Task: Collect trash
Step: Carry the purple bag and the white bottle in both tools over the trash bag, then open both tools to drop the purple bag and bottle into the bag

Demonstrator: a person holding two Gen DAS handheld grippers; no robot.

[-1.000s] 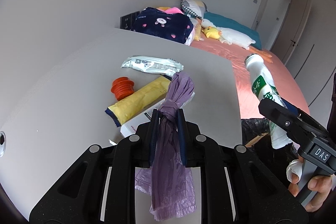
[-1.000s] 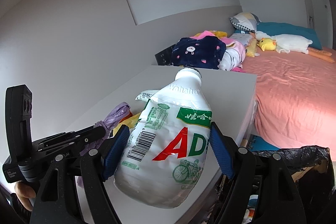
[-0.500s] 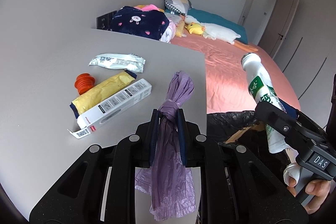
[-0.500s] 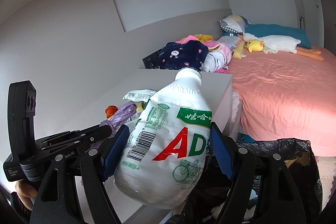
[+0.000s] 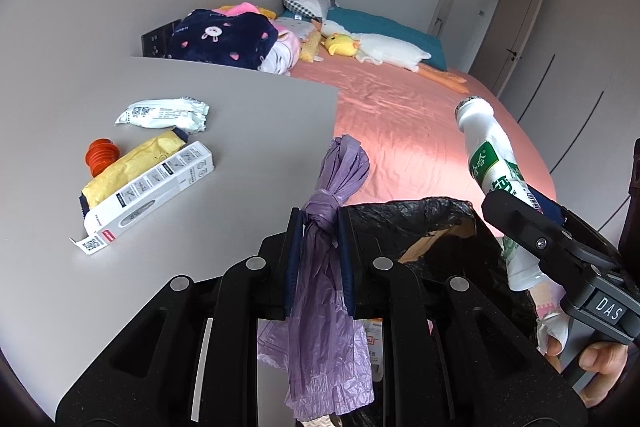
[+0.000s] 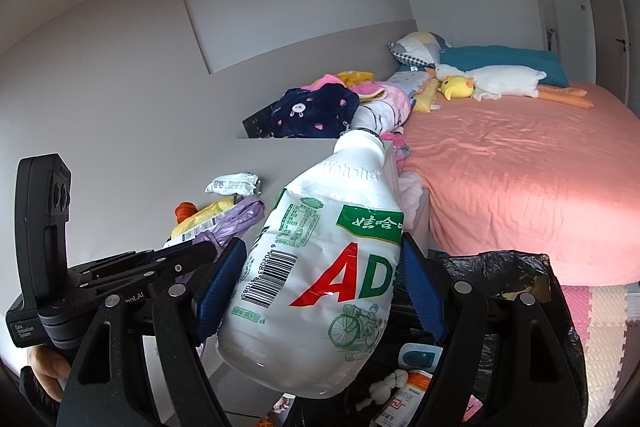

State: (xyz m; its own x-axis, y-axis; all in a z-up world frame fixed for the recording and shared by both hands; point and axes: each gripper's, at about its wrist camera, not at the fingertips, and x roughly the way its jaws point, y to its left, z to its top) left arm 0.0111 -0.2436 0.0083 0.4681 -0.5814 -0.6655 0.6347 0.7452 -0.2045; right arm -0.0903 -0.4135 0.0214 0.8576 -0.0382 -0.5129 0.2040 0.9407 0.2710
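My left gripper (image 5: 319, 227) is shut on a knotted purple plastic bag (image 5: 332, 291) and holds it past the table's right edge, over the black-lined trash bin (image 5: 440, 215). My right gripper (image 6: 320, 267) is shut on a crumpled white AD milk bottle (image 6: 320, 275) above the same bin (image 6: 516, 267); the bottle also shows in the left wrist view (image 5: 492, 167). On the grey table (image 5: 248, 115) lie a white box (image 5: 152, 187), a yellow wrapper (image 5: 132, 167), an orange cap (image 5: 102, 157) and a white wrapper (image 5: 164, 113).
A bed with a pink sheet (image 5: 408, 123) lies beyond the table, with blankets, pillows and plush toys (image 5: 380, 47) at its head. The bin holds several pieces of trash (image 6: 400, 391). Closet doors (image 5: 560, 39) stand at the right.
Both grippers have moved right, off the table and over the bin, each still holding its item. The white box, hidden behind the bag before, now shows on the table.
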